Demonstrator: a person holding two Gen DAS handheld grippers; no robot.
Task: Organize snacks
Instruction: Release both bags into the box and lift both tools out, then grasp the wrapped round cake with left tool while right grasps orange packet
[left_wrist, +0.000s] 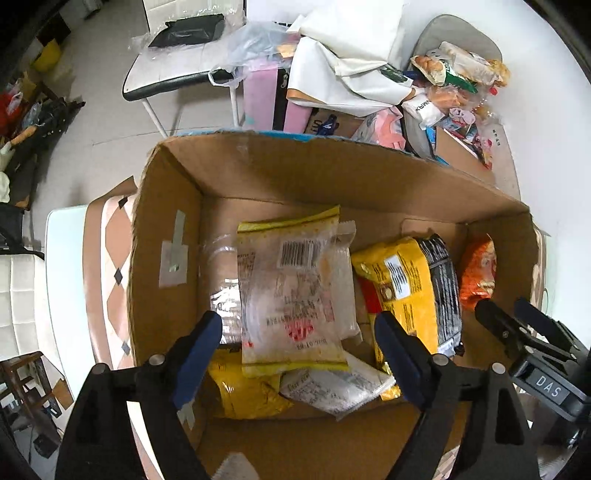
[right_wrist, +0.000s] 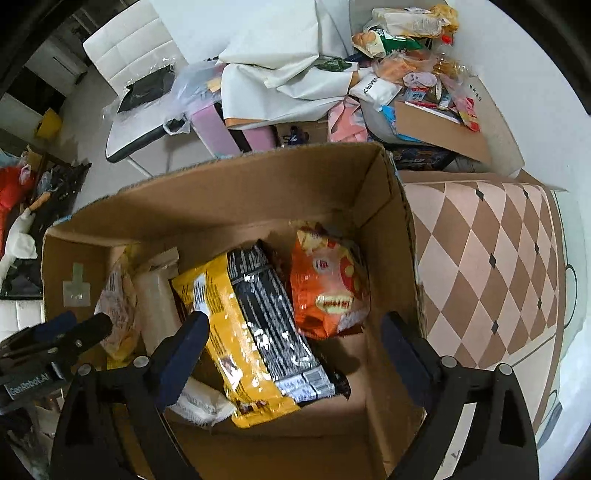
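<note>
An open cardboard box (left_wrist: 166, 236) holds several snack packets. In the left wrist view a clear packet with yellow edges (left_wrist: 291, 291) lies flat on top of other packets. My left gripper (left_wrist: 299, 332) hangs open above it, its pads clear of the packet. In the right wrist view a yellow and black packet (right_wrist: 258, 325) lies beside an orange packet (right_wrist: 328, 288) in the same box (right_wrist: 229, 192). My right gripper (right_wrist: 295, 328) stands open over the yellow and black packet without touching it. Each gripper also shows at the edge of the other's view.
The box stands on a table with a brown and cream checked cloth (right_wrist: 480, 258). Behind it lie a heap of loose snack packets (left_wrist: 454, 74), a smaller cardboard box (right_wrist: 439, 133), crumpled white cloth (left_wrist: 343, 48) and a white chair (left_wrist: 177, 70).
</note>
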